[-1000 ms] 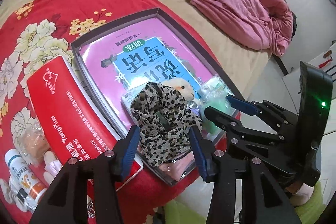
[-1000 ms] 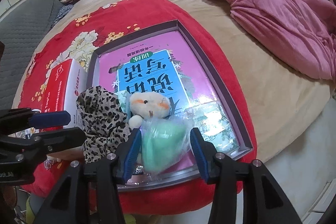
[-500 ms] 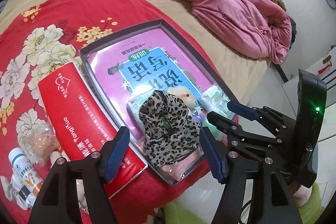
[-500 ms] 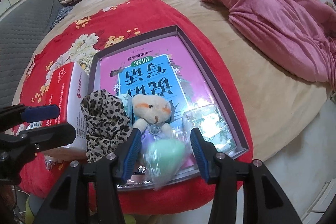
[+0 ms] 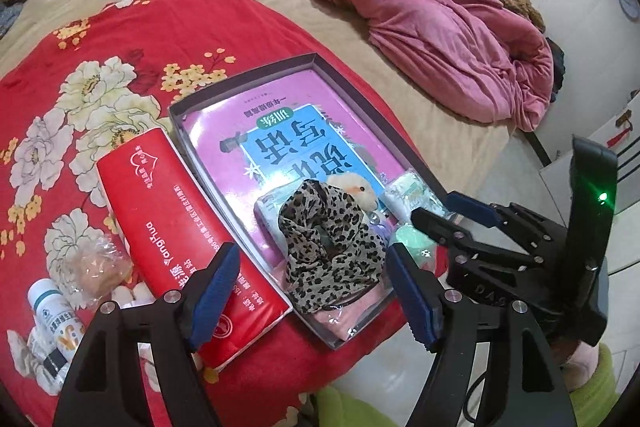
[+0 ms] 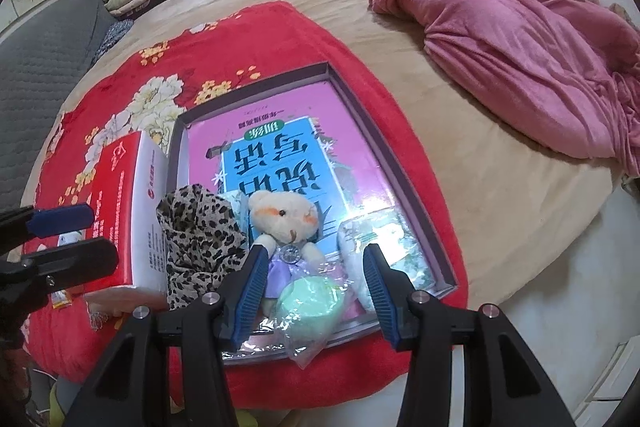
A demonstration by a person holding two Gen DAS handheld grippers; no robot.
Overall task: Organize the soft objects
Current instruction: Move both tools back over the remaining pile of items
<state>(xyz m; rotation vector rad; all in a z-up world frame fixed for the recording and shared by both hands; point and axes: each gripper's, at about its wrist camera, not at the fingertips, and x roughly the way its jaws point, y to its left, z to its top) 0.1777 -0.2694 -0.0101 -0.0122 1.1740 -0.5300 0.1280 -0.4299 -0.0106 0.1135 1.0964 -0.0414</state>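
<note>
**Soft things gathering in the box, a few still out**

My left gripper (image 5: pixel 312 291) hangs above the leopard scarf (image 5: pixel 328 247) with its jaws wide; they have just been opening, and the scarf lies below them, not pinched. My right gripper (image 6: pixel 316 291) stands half open over the bagged green sponge (image 6: pixel 310 307), its pads clear of the bag.

I judge the job well along: scarf, teddy bear (image 6: pixel 286 227), sponge and a packet of tissues (image 6: pixel 384 251) all sit at the near end of the flat box (image 6: pixel 384 147). Left outside on the red blanket (image 5: pixel 120 47) are a bagged beige puff (image 5: pixel 96 267) and a small bottle (image 5: pixel 56 315), beyond the red carton (image 5: pixel 176 235).

The far half of the box is free. The near rim sits close to the bed's edge, and the sponge's bag overhangs it.
</note>
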